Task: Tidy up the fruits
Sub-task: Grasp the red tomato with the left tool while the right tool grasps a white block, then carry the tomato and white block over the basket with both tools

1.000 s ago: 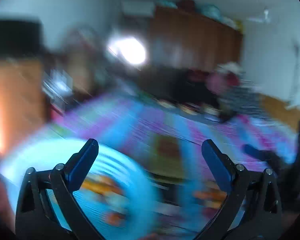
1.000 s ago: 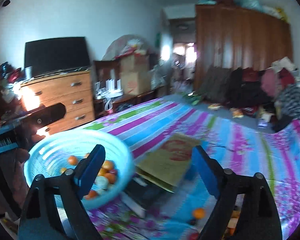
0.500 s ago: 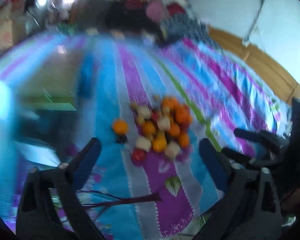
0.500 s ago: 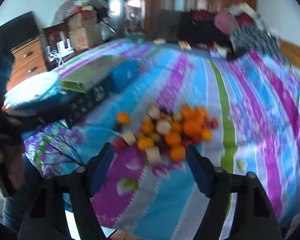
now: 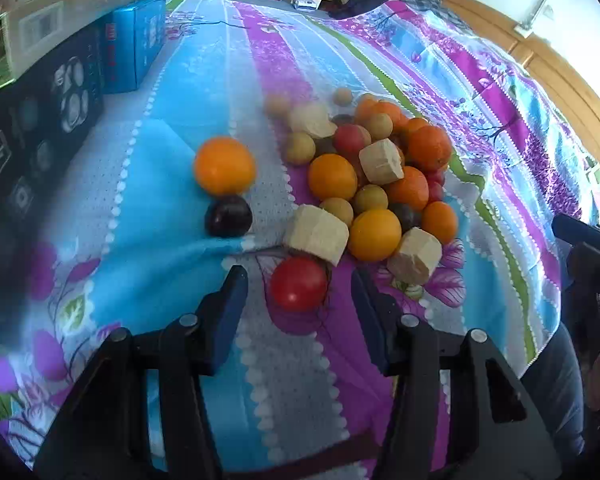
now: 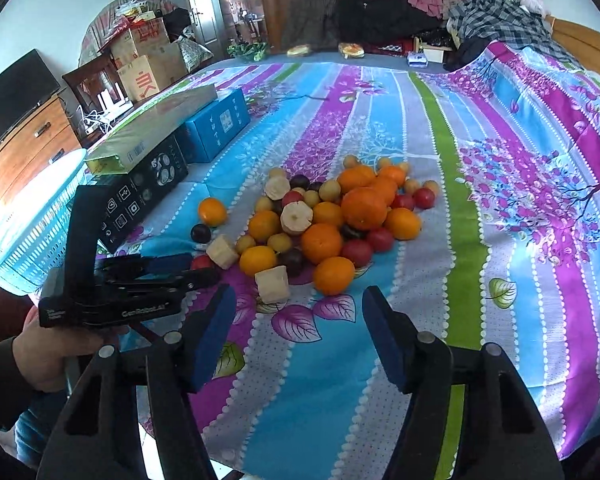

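A pile of mixed fruit point(image 6: 332, 220) lies on the striped bedspread: oranges, red and yellow small fruits, dark plums and pale cut chunks. In the left wrist view my left gripper point(image 5: 298, 284) is open, its jaws on either side of a red fruit point(image 5: 299, 283) at the pile's near edge. An orange point(image 5: 224, 165) and a dark plum point(image 5: 228, 216) lie apart to the left. My right gripper point(image 6: 298, 300) is open and empty, just short of the pile, near a pale chunk point(image 6: 272, 284) and an orange point(image 6: 333, 275). The left gripper also shows in the right wrist view point(image 6: 196, 270).
A light blue plastic basket point(image 6: 32, 220) stands at the left bed edge. A black box point(image 6: 144, 192), a flat green box point(image 6: 156, 128) and a blue box point(image 6: 216, 124) lie beside it. Clothes are heaped at the bed's far end point(image 6: 440, 8).
Both grippers swung from the basket side down to the fruit pile. The left gripper has closed in around the red fruit; the right has come nearer the pile.
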A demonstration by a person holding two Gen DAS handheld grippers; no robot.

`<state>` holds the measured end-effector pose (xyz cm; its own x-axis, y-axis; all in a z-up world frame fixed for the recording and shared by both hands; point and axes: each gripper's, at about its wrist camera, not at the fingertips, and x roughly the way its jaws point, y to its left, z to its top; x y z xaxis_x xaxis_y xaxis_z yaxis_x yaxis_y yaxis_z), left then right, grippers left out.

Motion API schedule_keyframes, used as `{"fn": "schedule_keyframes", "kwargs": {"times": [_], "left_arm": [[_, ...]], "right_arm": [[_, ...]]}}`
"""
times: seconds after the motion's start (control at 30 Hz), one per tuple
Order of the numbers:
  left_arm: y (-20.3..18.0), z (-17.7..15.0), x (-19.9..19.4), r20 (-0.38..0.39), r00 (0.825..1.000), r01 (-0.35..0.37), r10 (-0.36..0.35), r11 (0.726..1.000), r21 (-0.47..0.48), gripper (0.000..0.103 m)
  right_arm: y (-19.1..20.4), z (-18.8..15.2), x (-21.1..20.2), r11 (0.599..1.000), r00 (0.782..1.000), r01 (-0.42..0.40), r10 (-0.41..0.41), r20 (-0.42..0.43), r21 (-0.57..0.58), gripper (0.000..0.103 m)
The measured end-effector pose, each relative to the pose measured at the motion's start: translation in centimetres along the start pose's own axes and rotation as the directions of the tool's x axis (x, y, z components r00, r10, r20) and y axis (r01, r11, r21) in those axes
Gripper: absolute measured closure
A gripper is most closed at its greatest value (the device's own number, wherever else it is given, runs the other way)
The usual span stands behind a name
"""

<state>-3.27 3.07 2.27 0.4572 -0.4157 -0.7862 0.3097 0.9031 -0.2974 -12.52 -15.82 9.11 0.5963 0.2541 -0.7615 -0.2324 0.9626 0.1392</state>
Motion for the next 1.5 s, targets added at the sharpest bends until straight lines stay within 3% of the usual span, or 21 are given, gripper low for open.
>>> {"fn": "schedule_keyframes", "kwargs": {"times": [0.07, 0.13, 0.27, 0.37, 0.63, 0.67, 0.7, 0.77, 0.8, 0.97, 1.2, 1.5], "left_arm": [[-0.1, 0.0, 0.0, 0.002, 1.000, -0.004, 0.004, 1.000, 0.011, 0.053], [-0.2, 0.1, 0.2, -0.009, 1.000, -0.005, 0.005, 1.000, 0.022, 0.072], [0.0, 0.1, -0.9, -0.003, 1.000, -0.018, 0.018, 1.000, 0.009, 0.073], [0.5, -0.3, -1.8, -0.001, 1.000, -0.023, 0.023, 1.000, -0.006, 0.073], [0.8, -0.8, -2.0, -0.016, 0.999, -0.032, 0.031, 0.999, -0.028, 0.073], [0.8, -0.8, -2.1, -0.017, 0.999, -0.031, 0.031, 0.999, -0.031, 0.073], [0.8, -0.8, -2.2, -0.015, 0.999, -0.030, 0.030, 0.999, -0.033, 0.073], [0.7, -0.6, -2.4, -0.009, 1.000, -0.030, 0.030, 0.999, -0.034, 0.073], [0.6, -0.4, -2.6, -0.005, 1.000, -0.031, 0.031, 0.999, -0.033, 0.073], [0.2, 0.4, -3.7, 0.018, 0.999, -0.047, 0.048, 0.998, -0.041, 0.073], [-0.6, 1.8, -6.7, 0.101, 0.991, -0.083, 0.086, 0.996, -0.030, 0.073], [-0.7, 2.6, -8.9, 0.150, 0.984, -0.093, 0.097, 0.995, -0.031, 0.073]], "right_arm": [[-0.1, -0.3, 0.8, 1.000, 1.000, -0.007, 0.007, -0.013, -0.001, 0.033], [0.0, -0.6, 1.6, 1.000, 0.999, -0.027, 0.027, -0.032, 0.001, 0.035], [0.6, -0.9, 3.6, 0.996, 0.994, -0.089, 0.088, -0.062, -0.015, 0.045], [1.2, -0.6, 5.6, 0.993, 0.991, -0.111, 0.107, -0.075, -0.047, 0.045], [2.8, 0.4, 11.2, 0.988, 0.985, -0.090, 0.070, -0.158, -0.123, 0.046], [2.9, 0.4, 11.5, 0.989, 0.985, -0.077, 0.056, -0.163, -0.126, 0.050], [2.9, 0.4, 11.9, 0.990, 0.984, -0.062, 0.039, -0.171, -0.128, 0.062], [2.8, 0.3, 12.2, 0.991, 0.982, -0.046, 0.022, -0.186, -0.125, 0.068], [2.8, 0.1, 12.2, 0.992, 0.982, -0.036, 0.012, -0.189, -0.122, 0.072], [2.6, 0.2, 10.9, 0.994, 0.985, 0.016, -0.034, -0.171, -0.108, 0.073], [3.7, 2.9, 5.7, 0.988, 0.991, 0.124, -0.129, -0.047, -0.097, 0.073], [4.9, 5.1, 2.9, 0.985, 0.991, 0.137, -0.136, 0.014, -0.106, 0.073]]}}
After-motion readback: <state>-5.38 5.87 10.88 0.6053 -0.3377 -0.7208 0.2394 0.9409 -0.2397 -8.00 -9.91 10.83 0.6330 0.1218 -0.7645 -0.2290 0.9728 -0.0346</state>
